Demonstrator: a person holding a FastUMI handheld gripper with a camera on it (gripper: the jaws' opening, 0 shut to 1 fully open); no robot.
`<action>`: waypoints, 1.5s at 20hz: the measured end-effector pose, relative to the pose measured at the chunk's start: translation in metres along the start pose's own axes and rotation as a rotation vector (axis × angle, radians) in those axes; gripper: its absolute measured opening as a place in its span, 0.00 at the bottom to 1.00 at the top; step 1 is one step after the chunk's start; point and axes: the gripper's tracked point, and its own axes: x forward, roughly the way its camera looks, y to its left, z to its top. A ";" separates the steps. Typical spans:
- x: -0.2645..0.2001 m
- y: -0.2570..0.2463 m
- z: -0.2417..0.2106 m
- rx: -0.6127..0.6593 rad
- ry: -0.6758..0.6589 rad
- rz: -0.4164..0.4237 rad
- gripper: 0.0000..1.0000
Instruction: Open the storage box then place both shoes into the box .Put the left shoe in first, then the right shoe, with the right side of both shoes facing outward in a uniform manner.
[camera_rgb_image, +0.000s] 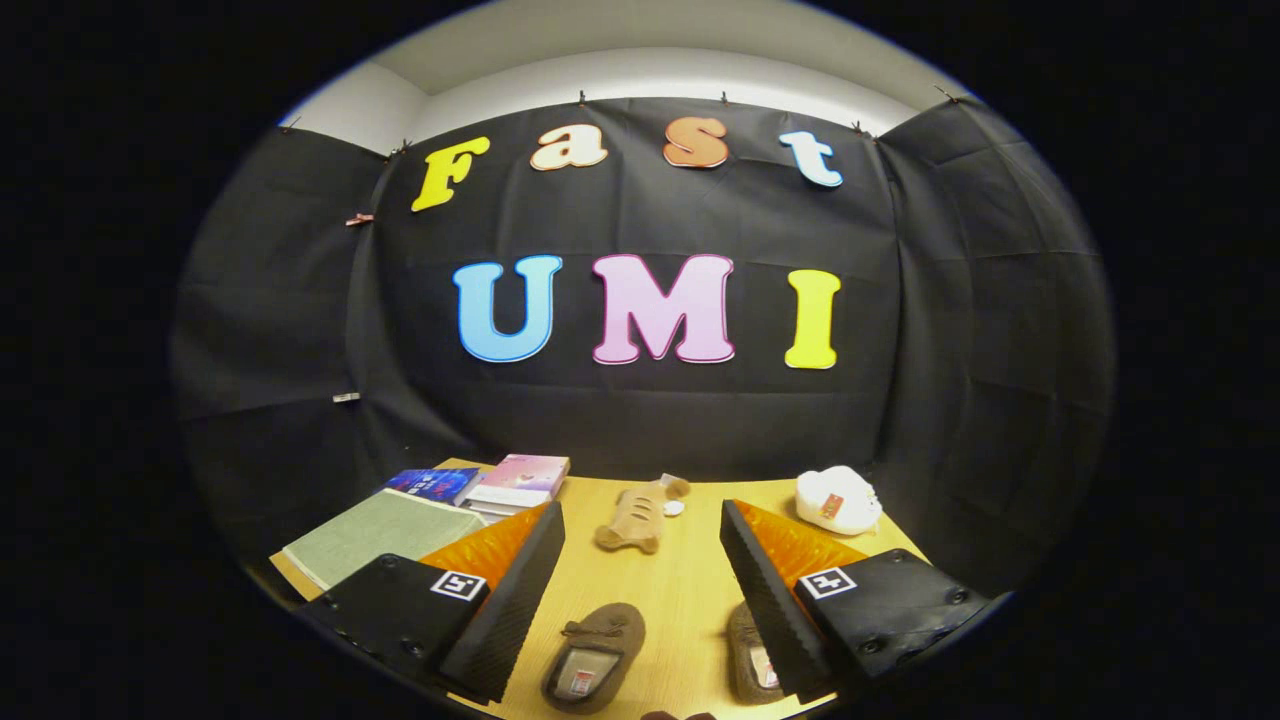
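The black two-finger gripper (640, 590) is hovering with its fingers spread wide and empty, while two brown suede slippers, one (593, 655) between them and one (752, 655) against the right finger, are lying lengthwise below.

My one camera rides just behind my jaws, looking forward and slightly down over the counter (680, 590) toward the booth's back wall.

Right brown shoe (752, 655) half hidden behind the right finger (775, 600) — toe end covered. Grey-green box (385, 535) overlapped at its near corner by the left finger (505, 600). Books (500, 482) — covers too small to tell.
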 end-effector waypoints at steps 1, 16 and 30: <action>0.003 0.006 -0.008 0.011 0.029 0.035 0.97; 0.006 0.133 -0.120 0.488 0.407 0.581 0.98; 0.009 0.213 -0.184 0.828 0.694 0.838 0.98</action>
